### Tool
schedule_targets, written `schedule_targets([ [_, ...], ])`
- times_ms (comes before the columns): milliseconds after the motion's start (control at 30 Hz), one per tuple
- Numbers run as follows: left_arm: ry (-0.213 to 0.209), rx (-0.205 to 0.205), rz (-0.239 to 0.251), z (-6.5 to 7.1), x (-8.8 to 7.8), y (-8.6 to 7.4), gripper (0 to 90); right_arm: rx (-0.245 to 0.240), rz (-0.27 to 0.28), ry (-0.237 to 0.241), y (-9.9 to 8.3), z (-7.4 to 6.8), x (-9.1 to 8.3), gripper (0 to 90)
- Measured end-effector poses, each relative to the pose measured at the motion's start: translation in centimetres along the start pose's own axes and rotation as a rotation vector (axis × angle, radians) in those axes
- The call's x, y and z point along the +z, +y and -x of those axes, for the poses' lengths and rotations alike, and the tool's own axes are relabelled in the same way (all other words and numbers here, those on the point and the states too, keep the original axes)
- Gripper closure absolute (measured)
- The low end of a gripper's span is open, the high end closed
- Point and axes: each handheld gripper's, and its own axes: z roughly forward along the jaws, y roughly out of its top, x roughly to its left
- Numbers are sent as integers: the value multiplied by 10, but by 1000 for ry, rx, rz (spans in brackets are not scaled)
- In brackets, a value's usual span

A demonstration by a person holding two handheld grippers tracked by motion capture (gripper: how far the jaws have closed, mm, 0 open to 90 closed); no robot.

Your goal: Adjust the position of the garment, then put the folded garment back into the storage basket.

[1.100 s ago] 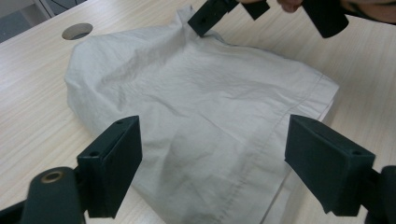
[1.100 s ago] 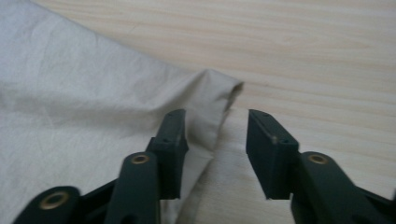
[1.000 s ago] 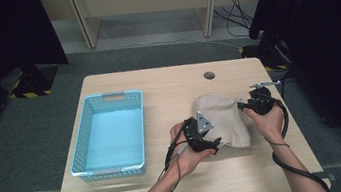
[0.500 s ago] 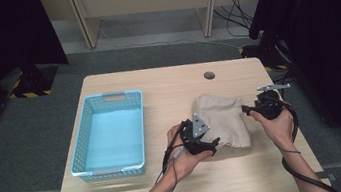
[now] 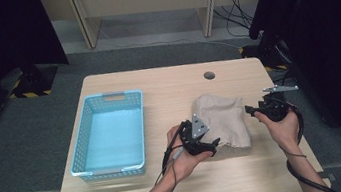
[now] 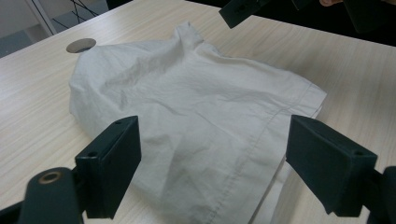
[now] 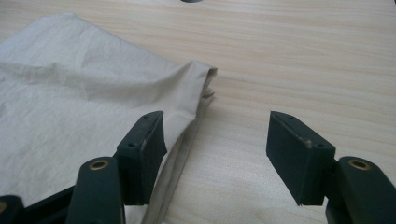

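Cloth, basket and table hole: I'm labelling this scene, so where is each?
cloth [image 5: 222,121], high view, middle of its folded top.
basket [image 5: 106,99], high view, far rim.
table hole [image 5: 209,75], high view, its centre.

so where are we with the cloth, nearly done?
Partly. The beige cloth already lies folded into a compact bundle on the table. In hand: both hand-held grippers are open, the left over it, the right just opened at its edge. The blue basket holds nothing yet.
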Motion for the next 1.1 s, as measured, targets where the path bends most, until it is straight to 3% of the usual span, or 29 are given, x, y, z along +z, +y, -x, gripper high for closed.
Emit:
schedule_targets([
  [367, -6, 5, -7, 1, 1, -1, 173, 0, 2, 8, -1, 0, 1, 378],
  [833, -24, 11, -58, 2, 13, -4, 170, -1, -7, 25, 7, -6, 4, 376],
  [1100, -41, 34, -93, 10, 18, -9, 166, 14, -37, 14, 14, -8, 8, 373],
])
